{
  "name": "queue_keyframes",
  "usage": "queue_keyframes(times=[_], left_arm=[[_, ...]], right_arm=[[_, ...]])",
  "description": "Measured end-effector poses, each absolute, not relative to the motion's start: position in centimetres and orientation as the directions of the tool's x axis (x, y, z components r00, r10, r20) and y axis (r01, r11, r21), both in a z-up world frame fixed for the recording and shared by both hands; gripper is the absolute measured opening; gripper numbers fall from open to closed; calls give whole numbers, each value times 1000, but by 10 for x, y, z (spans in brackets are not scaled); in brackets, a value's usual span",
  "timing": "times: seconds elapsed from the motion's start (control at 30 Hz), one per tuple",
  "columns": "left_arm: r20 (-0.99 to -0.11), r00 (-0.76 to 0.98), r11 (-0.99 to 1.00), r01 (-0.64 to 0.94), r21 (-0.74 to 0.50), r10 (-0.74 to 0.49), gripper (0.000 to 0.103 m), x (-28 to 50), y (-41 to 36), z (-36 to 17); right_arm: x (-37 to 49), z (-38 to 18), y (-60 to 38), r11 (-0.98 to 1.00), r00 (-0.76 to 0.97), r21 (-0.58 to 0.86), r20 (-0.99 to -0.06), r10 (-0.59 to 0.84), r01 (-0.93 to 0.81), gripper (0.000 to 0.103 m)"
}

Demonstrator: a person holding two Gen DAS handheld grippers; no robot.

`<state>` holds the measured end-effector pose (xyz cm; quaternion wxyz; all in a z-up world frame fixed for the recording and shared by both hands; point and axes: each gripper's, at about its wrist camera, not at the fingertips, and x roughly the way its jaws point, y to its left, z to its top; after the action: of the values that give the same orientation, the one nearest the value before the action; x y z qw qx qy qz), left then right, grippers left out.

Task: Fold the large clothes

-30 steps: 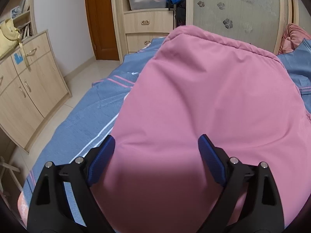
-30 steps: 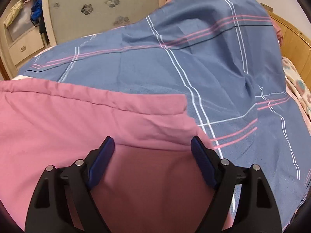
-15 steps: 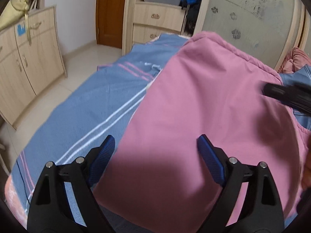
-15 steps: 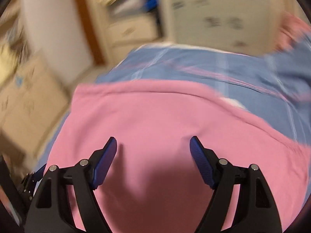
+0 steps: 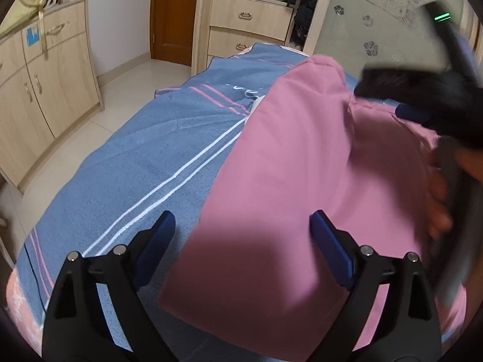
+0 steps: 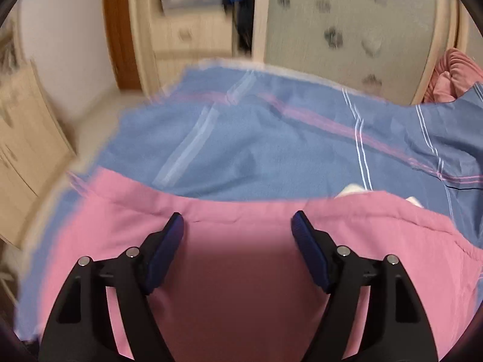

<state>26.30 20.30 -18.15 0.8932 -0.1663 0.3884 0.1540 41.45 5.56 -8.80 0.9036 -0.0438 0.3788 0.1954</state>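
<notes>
A large pink garment [image 5: 302,181] lies folded on a bed with a blue striped cover [image 5: 145,163]. My left gripper [image 5: 241,235] is open and empty, low over the garment's near left corner. My right gripper [image 6: 237,229] is open and empty over the garment [image 6: 241,271], close to its far hem. In the left wrist view the right gripper [image 5: 422,102] shows blurred at the upper right above the garment, with a hand on its handle.
A wardrobe with drawers [image 5: 250,21] and a frosted sliding door [image 5: 377,30] stands past the bed. A wooden cabinet [image 5: 36,90] lines the left wall, with tiled floor [image 5: 114,114] between. A pink bundle [image 6: 452,75] lies at far right.
My left gripper has shifted left, towards the garment's left edge. My right gripper has swung from the garment's right side to the left, across the pink cloth, and now enters the left wrist view.
</notes>
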Motion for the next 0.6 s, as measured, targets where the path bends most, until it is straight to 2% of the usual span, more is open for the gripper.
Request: queue_keyframes(times=[0.1, 0.23, 0.3, 0.4, 0.47, 0.6], left_arm=[[-749, 646, 891, -417, -181, 150, 94, 263, 201, -182], [-751, 641, 893, -418, -167, 159, 94, 262, 198, -183], [-752, 642, 895, -410, -173, 149, 94, 263, 199, -185], [-740, 654, 903, -398, -164, 154, 93, 261, 198, -181], [-684, 705, 910, -387, -151, 186, 92, 255, 193, -166], [-559, 809, 954, -283, -100, 181, 92, 242, 163, -139]], right_arm=[[397, -86, 77, 869, 550, 93, -740, 387, -487, 76], [414, -125, 109, 869, 514, -13, -811, 280, -494, 76], [429, -141, 108, 879, 493, 7, -826, 273, -476, 77], [427, -120, 79, 872, 488, 183, -768, 415, -454, 75], [411, -99, 50, 869, 528, 219, -719, 451, -444, 75], [362, -64, -27, 939, 677, 132, -662, 321, -316, 75]])
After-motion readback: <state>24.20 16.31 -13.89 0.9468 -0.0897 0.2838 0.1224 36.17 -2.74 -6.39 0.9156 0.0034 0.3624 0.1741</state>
